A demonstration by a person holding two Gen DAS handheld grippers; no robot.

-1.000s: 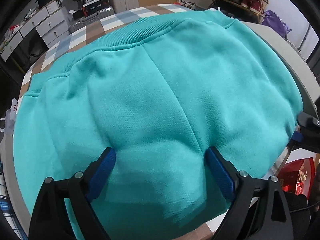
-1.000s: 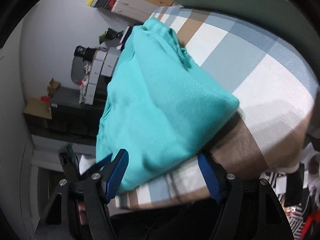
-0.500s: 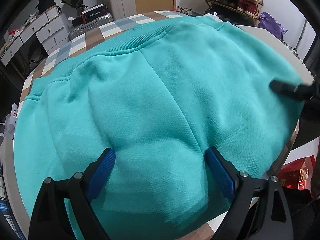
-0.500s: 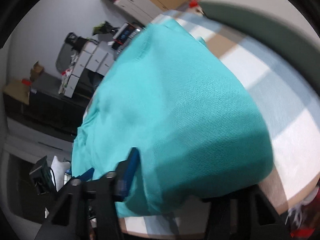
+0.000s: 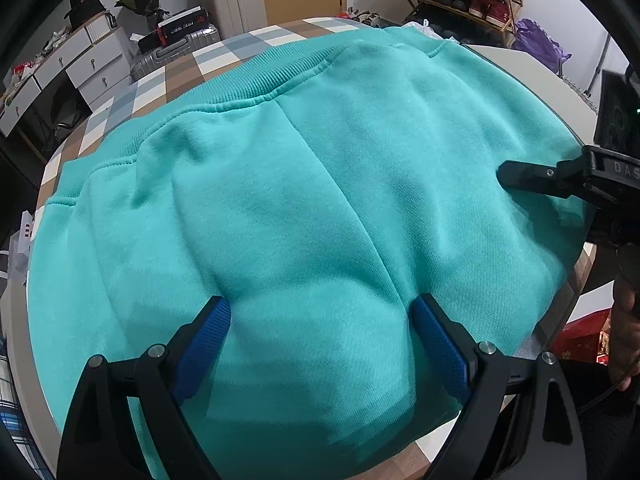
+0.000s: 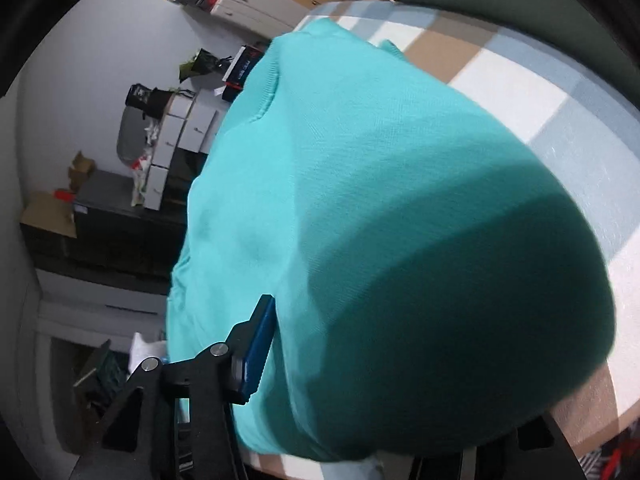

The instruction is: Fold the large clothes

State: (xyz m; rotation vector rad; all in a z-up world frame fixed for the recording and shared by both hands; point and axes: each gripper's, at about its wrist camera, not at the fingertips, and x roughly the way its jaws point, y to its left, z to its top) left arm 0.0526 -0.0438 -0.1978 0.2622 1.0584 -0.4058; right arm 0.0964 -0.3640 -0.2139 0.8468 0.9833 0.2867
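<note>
Two views, one teal sweatshirt [image 5: 304,208] spread over the checked bench [image 5: 160,80]. Left gripper [image 5: 320,344] fingers wide apart, tips resting on the cloth, gripping nothing. Left view alone shows the right gripper [image 5: 520,178] reaching over the garment's right edge. Right view: one blue pad [image 6: 260,344] visible, other finger hidden under fabric. Its fingers have just been opening; grip can't be confirmed.

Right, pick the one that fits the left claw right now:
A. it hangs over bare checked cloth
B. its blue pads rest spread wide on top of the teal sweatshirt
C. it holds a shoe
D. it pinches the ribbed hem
B: the left claw has its pads set far apart on the flat teal sweatshirt, well short of the ribbed hem.
</note>
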